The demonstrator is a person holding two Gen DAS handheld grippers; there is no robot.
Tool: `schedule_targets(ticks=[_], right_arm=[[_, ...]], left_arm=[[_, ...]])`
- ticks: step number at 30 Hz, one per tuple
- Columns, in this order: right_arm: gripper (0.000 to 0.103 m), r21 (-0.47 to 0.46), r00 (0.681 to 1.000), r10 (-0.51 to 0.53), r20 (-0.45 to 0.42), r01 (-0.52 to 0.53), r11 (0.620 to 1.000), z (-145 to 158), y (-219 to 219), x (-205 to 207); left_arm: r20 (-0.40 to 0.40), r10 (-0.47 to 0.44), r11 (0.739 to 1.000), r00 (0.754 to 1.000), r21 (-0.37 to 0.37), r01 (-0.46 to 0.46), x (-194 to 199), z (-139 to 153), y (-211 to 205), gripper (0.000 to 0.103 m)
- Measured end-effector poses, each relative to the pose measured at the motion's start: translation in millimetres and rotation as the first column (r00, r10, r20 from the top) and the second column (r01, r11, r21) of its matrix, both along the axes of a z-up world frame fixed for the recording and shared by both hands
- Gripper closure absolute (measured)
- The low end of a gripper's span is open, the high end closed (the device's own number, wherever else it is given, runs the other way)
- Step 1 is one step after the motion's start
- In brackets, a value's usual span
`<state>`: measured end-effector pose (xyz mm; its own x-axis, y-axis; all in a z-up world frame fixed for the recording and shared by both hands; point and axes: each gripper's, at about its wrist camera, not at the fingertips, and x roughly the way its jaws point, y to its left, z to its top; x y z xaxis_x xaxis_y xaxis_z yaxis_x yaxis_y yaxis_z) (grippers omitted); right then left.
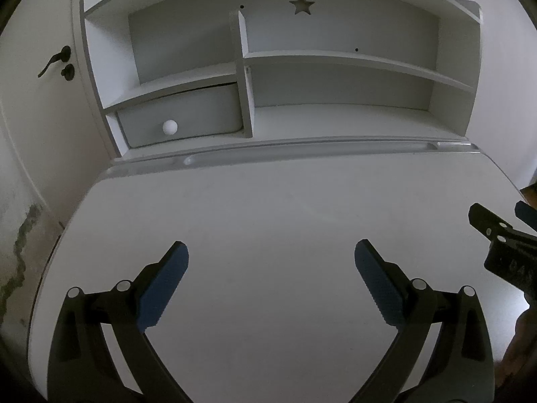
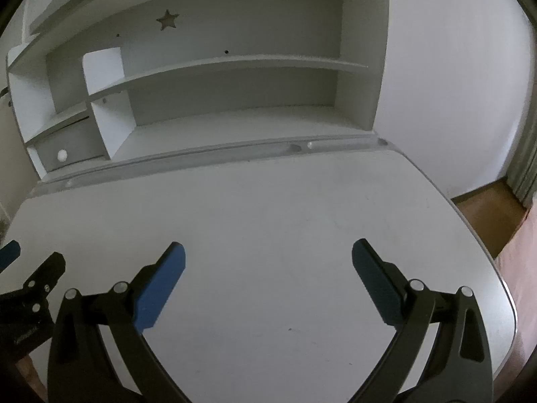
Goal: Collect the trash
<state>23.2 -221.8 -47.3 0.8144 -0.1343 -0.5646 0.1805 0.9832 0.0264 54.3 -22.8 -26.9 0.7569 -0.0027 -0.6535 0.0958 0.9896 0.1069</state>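
Left wrist view: black left tool (image 1: pixel 272 252) with ribbed blue pads spread wide above smooth white worktop (image 1: pixel 268 201); right tool (image 2: pixel 268 252) likewise spread, beside it.

a white desk (image 1: pixel 268 208) fills the lower half of both views, its top bare and dimly lit. at twelve o'clock stands a white hutch (image 1: pixel 335 60) with open shelves, a star cutout (image 1: pixel 302 4) in its back panel, and a small drawer (image 1: pixel 181 119) with a round white knob (image 1: pixel 169 127) at ten o'clock. a white door with a dark lever handle (image 1: pixel 55 60) shows at nine o'clock. in the right wrist view, a plain white wall (image 2: pixel 453 84) rises at two o'clock, with wooden floor (image 2: pixel 490 211) and a curtain edge (image 2: pixel 525 168) at three o'clock.
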Motion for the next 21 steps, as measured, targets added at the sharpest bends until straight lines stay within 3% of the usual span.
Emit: schedule_targets(ticks=[21], right_arm=[[0.007, 0.013, 1.000, -0.001, 0.007, 0.001, 1.000, -0.3, -3.9, -1.8]], left_arm=[[-0.009, 0.003, 1.000, 1.000, 0.004, -0.003, 0.6, -1.3, 0.1, 0.007]])
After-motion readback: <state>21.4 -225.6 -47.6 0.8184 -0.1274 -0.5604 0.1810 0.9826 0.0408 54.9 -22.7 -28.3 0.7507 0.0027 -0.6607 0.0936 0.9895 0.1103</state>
